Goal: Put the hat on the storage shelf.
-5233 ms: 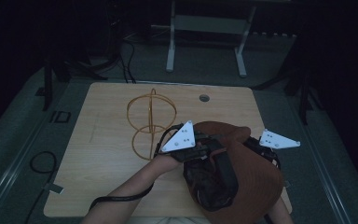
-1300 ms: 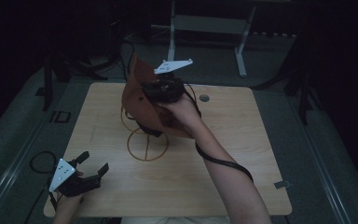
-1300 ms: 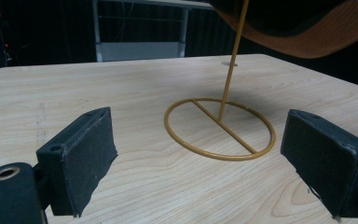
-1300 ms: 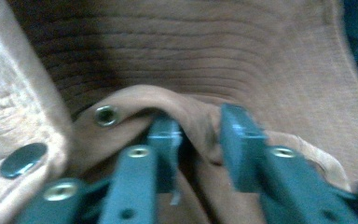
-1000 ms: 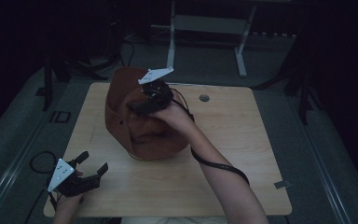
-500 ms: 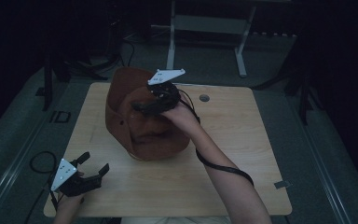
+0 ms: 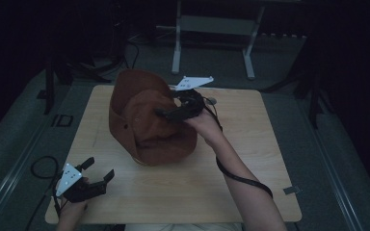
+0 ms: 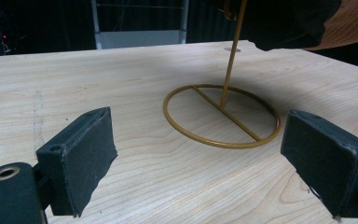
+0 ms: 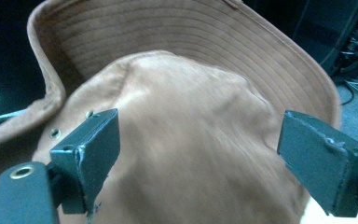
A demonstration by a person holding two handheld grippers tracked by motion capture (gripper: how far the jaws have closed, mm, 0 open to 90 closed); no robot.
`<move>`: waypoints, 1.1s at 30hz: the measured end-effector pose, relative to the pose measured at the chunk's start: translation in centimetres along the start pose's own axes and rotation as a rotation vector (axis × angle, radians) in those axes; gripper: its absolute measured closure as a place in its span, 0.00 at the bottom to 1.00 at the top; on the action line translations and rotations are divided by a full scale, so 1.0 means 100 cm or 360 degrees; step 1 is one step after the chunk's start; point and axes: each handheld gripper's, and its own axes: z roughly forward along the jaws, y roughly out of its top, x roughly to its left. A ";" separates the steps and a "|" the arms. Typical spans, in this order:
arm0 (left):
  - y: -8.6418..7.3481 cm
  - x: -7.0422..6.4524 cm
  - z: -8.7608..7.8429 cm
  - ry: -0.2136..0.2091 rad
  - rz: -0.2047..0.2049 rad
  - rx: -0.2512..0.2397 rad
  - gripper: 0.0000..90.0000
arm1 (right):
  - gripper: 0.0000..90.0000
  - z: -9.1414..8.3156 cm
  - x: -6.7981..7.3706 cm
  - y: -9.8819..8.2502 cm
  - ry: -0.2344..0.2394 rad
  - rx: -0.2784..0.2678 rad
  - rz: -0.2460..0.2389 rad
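A brown brimmed hat (image 7: 144, 120) sits over the gold wire stand at the table's middle back, hiding the stand from above. My right gripper (image 7: 167, 113) is open at the hat's crown, one jaw on either side of it without pinching. In the right gripper view the crown (image 9: 191, 140) lies between the open jaws of that gripper (image 9: 196, 140), with the brim curving behind. My left gripper (image 7: 99, 169) rests open at the front left corner. The left gripper view looks past the jaws of that open gripper (image 8: 196, 154) at the stand's ring base (image 8: 223, 144), its pole rising under the hat (image 8: 289, 23).
The light wooden table (image 7: 197, 192) has bare room in front and to the right of the hat. A small round grommet (image 7: 212, 101) sits near the back edge. A metal frame (image 7: 212, 29) stands on the floor behind, and a cable loop (image 7: 41, 166) lies at the left.
The right gripper carried the hat from the front right to the stand, lowered it over the wire, and has drawn slightly right. The left gripper has stayed at the front left since 1.3 s ago.
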 end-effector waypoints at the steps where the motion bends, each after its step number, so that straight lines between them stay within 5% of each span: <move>1: 0.000 0.000 0.000 0.0000 0.0002 0.0001 0.11 | 0.14 -0.003 -0.001 -0.002 -0.0003 -0.0005 0.0005; 10: -0.002 -0.002 0.001 -0.0054 0.0004 0.0026 0.11 | 0.15 -0.031 -0.015 -0.029 -0.0085 -0.0005 0.0020; 33: -0.003 -0.002 0.001 -0.0027 0.0013 0.0037 0.11 | 0.15 -0.069 -0.045 -0.129 -0.0176 0.0097 0.0185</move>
